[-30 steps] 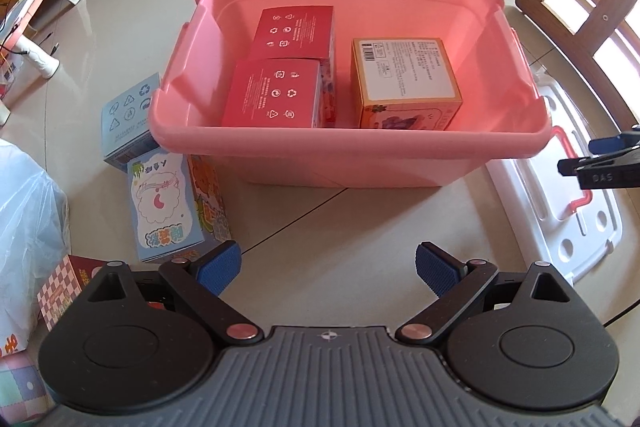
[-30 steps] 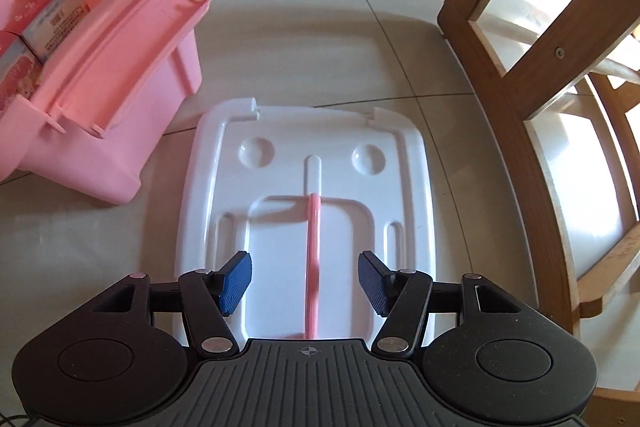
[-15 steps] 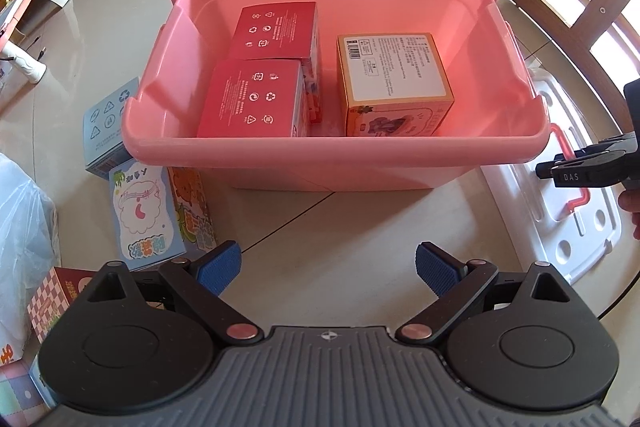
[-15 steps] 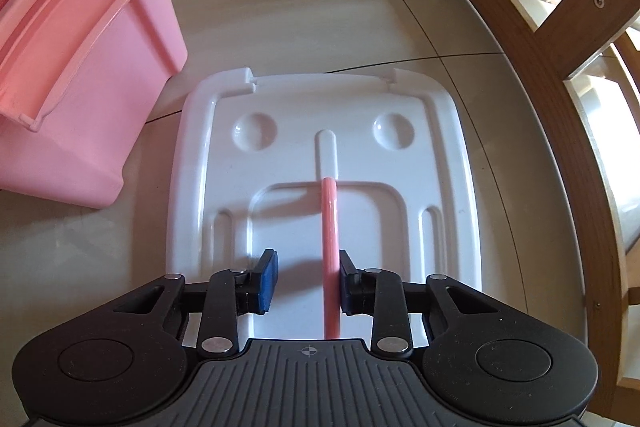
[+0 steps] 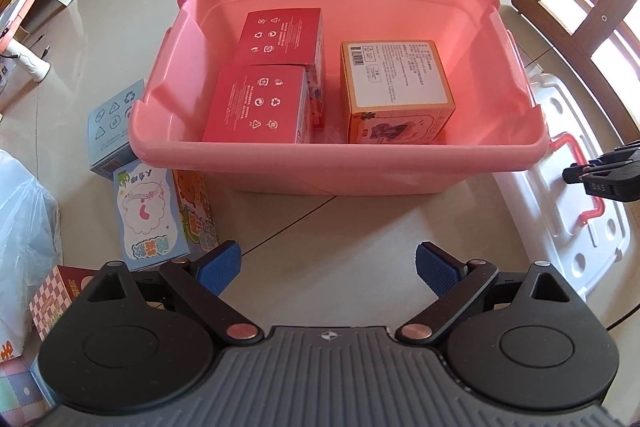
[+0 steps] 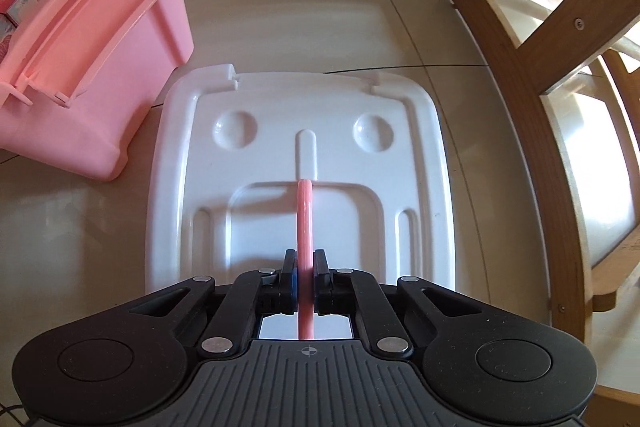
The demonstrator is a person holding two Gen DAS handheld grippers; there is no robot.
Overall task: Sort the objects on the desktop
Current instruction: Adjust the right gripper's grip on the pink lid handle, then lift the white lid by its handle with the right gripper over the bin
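A pink bin [image 5: 340, 163] stands on the table; its side shows in the right wrist view [image 6: 80, 75]. Inside lie two red boxes [image 5: 256, 103] and an orange box [image 5: 394, 87]. A white lid [image 6: 304, 155] lies to the bin's right, seen also in the left wrist view [image 5: 560, 163]. My right gripper [image 6: 306, 279] is shut on the lid's pink handle [image 6: 305, 223]; it shows at the right edge of the left wrist view [image 5: 576, 173]. My left gripper [image 5: 328, 267] is open and empty in front of the bin.
Left of the bin lie a pale blue box [image 5: 114, 123], a cartoon box [image 5: 148, 211], a checkered box [image 5: 56, 295] and a plastic bag [image 5: 24, 223]. A wooden chair [image 6: 532, 75] stands close on the right of the lid.
My right gripper moved forward over the lid and closed from wide open onto the pink handle. My left gripper stayed open and shifted slightly toward the bin.
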